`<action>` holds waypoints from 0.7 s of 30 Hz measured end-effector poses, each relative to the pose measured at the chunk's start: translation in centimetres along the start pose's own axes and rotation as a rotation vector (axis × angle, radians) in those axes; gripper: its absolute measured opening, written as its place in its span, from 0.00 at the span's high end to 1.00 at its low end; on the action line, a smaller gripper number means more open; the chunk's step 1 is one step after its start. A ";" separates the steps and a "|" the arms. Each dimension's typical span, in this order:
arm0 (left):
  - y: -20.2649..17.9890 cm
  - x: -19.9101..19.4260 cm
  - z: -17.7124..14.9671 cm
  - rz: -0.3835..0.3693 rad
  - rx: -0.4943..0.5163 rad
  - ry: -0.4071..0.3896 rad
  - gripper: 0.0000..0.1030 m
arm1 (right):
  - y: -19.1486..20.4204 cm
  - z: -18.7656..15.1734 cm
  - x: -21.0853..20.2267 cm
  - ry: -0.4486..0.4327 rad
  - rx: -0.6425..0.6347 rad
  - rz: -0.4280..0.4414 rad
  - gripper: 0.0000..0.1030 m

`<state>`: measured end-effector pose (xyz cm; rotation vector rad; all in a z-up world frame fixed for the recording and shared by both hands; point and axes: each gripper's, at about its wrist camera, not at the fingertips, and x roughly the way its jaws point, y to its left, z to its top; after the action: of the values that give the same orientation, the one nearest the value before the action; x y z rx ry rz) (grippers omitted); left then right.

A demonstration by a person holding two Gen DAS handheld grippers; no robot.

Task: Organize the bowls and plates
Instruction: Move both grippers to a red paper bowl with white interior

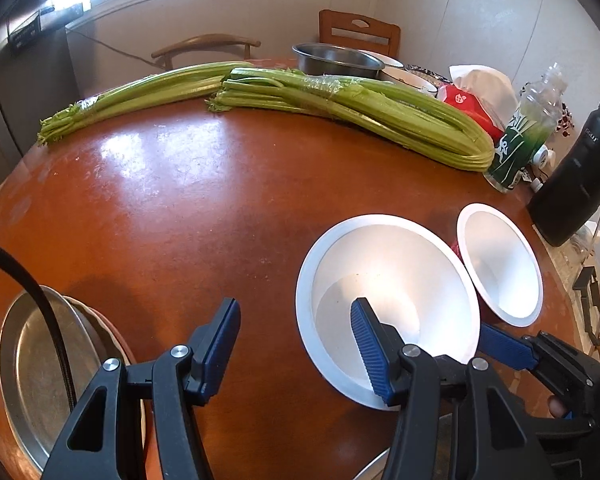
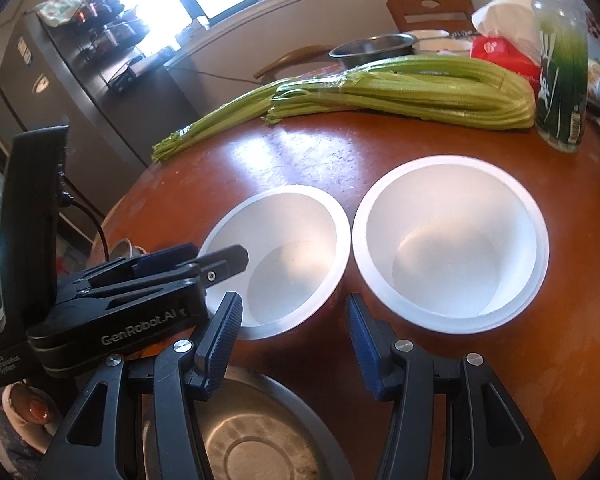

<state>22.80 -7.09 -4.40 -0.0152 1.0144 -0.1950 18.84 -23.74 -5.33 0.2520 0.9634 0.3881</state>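
The left gripper (image 1: 296, 344) sat nearest the lens, its jaws partly open with nothing between them; one blue finger (image 1: 370, 354) hung over the near side of a white bowl (image 1: 388, 276), though whether it touched the inside could not be told. The right gripper (image 2: 294, 344) was open about as wide and also empty, poised over the gap at the near rims of the two white bowls, above a steel plate (image 2: 260, 444) at the table's edge. The second bowl (image 2: 452, 240) stood just beside the first on the brown table (image 1: 180, 208), their rims close or touching. A steel dish (image 1: 36, 364) lay by the table edge beside the left gripper.

The likeliest trouble, as I judged it, was a thin glossy rim slipping from ribbed pads if the bite was shallow. With the bowls so close, lifting one could knock the other toward the black bottle (image 1: 576, 176). Both grippers worked near each other, so a clash of fingers was possible. The celery (image 1: 340, 104) lay well clear
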 end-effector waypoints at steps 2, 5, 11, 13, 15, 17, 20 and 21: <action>0.1 0.1 0.0 -0.004 -0.003 0.001 0.45 | -0.2 0.0 0.2 0.001 0.001 0.004 0.47; 0.3 0.3 0.0 -0.020 -0.013 0.006 0.46 | -0.1 0.1 0.2 -0.005 -0.014 0.002 0.51; 0.2 0.2 0.1 -0.066 -0.014 -0.004 0.51 | 0.3 0.1 0.0 -0.025 -0.057 0.003 0.58; 0.1 0.0 0.1 -0.081 -0.012 -0.010 0.53 | 0.4 0.2 -0.1 -0.030 -0.067 0.007 0.59; 0.1 -0.2 0.1 -0.095 -0.014 -0.018 0.54 | 0.6 0.3 -0.3 -0.039 -0.076 0.008 0.61; 0.2 -0.4 0.2 -0.102 -0.016 -0.023 0.54 | 0.8 0.4 -0.5 -0.043 -0.085 0.004 0.62; 0.2 -0.7 0.2 -0.105 -0.017 -0.029 0.54 | 1.1 0.5 -0.7 -0.048 -0.097 0.003 0.62; 0.3 -0.9 0.2 -0.106 -0.020 -0.031 0.54 | 1.3 0.5 -0.8 -0.050 -0.102 0.002 0.62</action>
<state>22.57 -6.66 -3.61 -0.0901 0.9857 -0.2811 18.60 -22.94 -4.01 0.1693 0.8918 0.4292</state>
